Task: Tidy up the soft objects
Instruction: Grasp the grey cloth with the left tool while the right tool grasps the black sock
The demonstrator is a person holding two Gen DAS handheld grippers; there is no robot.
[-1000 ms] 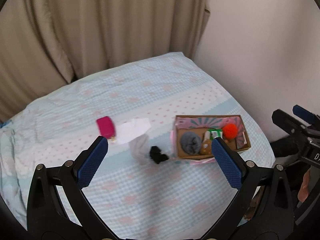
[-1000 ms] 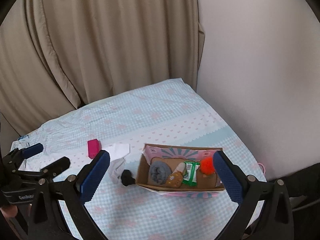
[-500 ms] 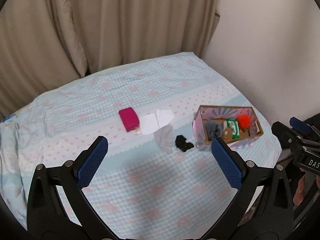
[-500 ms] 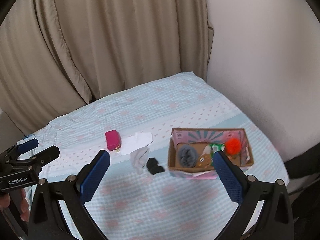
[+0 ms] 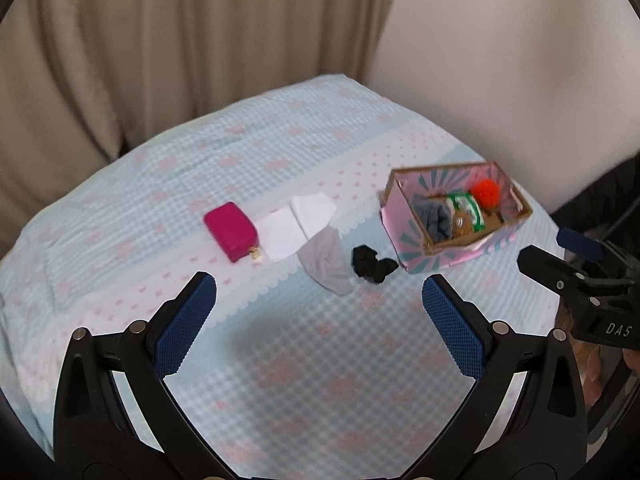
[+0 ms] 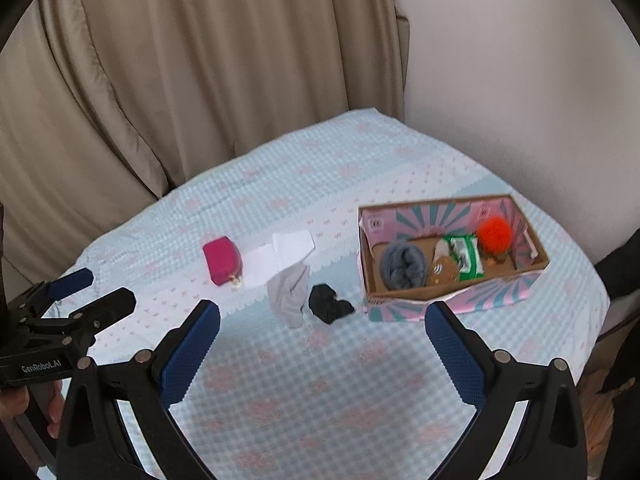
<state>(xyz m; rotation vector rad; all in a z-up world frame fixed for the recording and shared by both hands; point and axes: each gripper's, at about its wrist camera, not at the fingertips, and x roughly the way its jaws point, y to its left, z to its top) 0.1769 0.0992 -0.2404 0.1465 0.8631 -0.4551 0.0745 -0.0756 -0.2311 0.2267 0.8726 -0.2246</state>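
On the blue checked bed cover [image 5: 320, 360] lie a magenta pouch [image 5: 231, 231], a white folded cloth [image 5: 298, 226], a grey sock [image 5: 325, 261] and a black sock [image 5: 370, 263]. The same row shows in the right wrist view: pouch [image 6: 221, 260], white cloth [image 6: 280, 256], grey sock [image 6: 289, 295], black sock [image 6: 329, 309]. A pink cardboard box [image 5: 416, 250] [image 6: 448, 302] holds a grey bundle [image 6: 402, 265], a green packet [image 6: 466, 257] and an orange pom-pom [image 6: 494, 235]. My left gripper [image 5: 318, 304] and right gripper [image 6: 322, 332] hang open above the cover, short of the socks, holding nothing.
Beige curtains [image 6: 180, 72] hang behind the bed and a pale wall [image 6: 520, 80] rises to the right. The bed's edge drops off just past the box. The other gripper appears at each view's side: right one [image 5: 588, 280], left one [image 6: 60, 312].
Both views have swung and drawn closer over the bed; the objects now sit larger and nearer the centre. Nothing on the bed has moved and both grippers stay open.
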